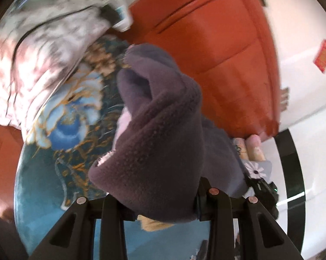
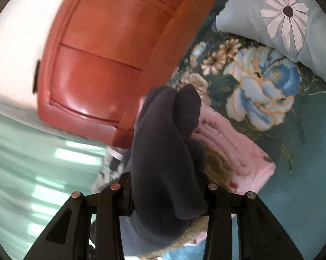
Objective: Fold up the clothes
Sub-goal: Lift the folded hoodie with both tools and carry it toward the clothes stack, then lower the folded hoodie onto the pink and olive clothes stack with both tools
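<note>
Gripping the dark fleece garment (image 1: 160, 130) w/ both tools: left gripper (image 1: 163, 203) is clenched on a thick bunch of it, right gripper (image 2: 169, 195) likewise, so the cloth hangs lifted above the floral bedspread (image 1: 61, 117), not lying flat. Risk: each bite looks bulky and uneven, so layers could slip out on one side & the garment would drop skewed. Pulling the hands apart too hard may drag it free. Folded pink cloth (image 2: 234, 147) sits just beneath on the right, near the pillow (image 2: 271, 19); lowering there could knock that fold apart.
</note>
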Motion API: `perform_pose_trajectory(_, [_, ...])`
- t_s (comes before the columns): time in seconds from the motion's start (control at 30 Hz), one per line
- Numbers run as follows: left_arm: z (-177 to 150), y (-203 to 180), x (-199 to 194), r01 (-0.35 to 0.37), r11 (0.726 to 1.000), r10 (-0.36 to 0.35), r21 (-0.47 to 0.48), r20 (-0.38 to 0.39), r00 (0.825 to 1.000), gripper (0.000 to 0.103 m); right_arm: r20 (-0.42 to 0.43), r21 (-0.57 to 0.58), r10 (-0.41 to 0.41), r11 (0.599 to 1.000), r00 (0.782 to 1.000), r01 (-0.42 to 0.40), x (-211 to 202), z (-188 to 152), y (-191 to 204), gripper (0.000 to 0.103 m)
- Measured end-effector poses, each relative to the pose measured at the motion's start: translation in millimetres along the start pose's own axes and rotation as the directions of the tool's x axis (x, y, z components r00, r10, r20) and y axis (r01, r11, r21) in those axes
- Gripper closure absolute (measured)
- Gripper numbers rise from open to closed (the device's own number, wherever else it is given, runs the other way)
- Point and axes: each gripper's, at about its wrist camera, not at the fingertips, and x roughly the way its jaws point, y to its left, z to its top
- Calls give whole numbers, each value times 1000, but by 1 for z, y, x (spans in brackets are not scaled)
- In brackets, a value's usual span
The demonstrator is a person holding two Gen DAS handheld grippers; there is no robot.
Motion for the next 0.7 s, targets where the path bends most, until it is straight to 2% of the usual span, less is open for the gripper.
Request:
perform_pose_trajectory(0.07, [2,13,0,-9,999,7,-44,-46,999,55,-31,25,2,1000,1000,-1,0,-6,-5,61])
perform_pose_trajectory(0.2, [6,17,-13,-25,998,18,-53,-124,992,48,-64,37,-5,999,998,7,-8,-14,-11,48])
perform_pose_trajectory(0.23, [6,14,-18,-37,999,32,-31,-130,991,46,-58,36,-12,999,998,14,-15,-15,-10,41])
perform_pose_trajectory(0.3, [5,6,-30,-73,997,76,32,-122,990,42,-41,34,-26,999,999,28,-31,-15,-9,36])
perform_pose_trajectory(0.4, [3,-3,-50,-141,984,150,108,-85,985,40,39,63,-84,995,996,81,-69,-15,-13,33])
perform_pose_trajectory(0.47, [1,-12,-72,-244,949,248,200,6,969,40,85,48,-156,987,984,153,-92,-18,-7,33])
perform_pose_trajectory(0.5, [-1,-18,-84,-307,922,299,236,70,952,40,96,23,-189,982,977,188,-98,-20,-1,33])
perform_pose_trajectory(0.53, [-3,-25,-89,-344,904,325,256,115,939,39,110,-17,-227,973,968,230,-104,-23,9,33])
perform_pose_trajectory(0.6, [-7,-42,-94,-378,882,341,282,173,924,36,145,-114,-291,944,946,308,-109,-29,32,33])
perform_pose_trajectory(0.63, [-11,-54,-90,-370,873,330,317,175,928,36,151,-160,-299,933,942,322,-103,-34,46,33])
perform_pose_trajectory(0.7, [-20,-80,-74,-313,855,281,414,137,950,35,156,-255,-311,904,937,343,-91,-43,73,33])
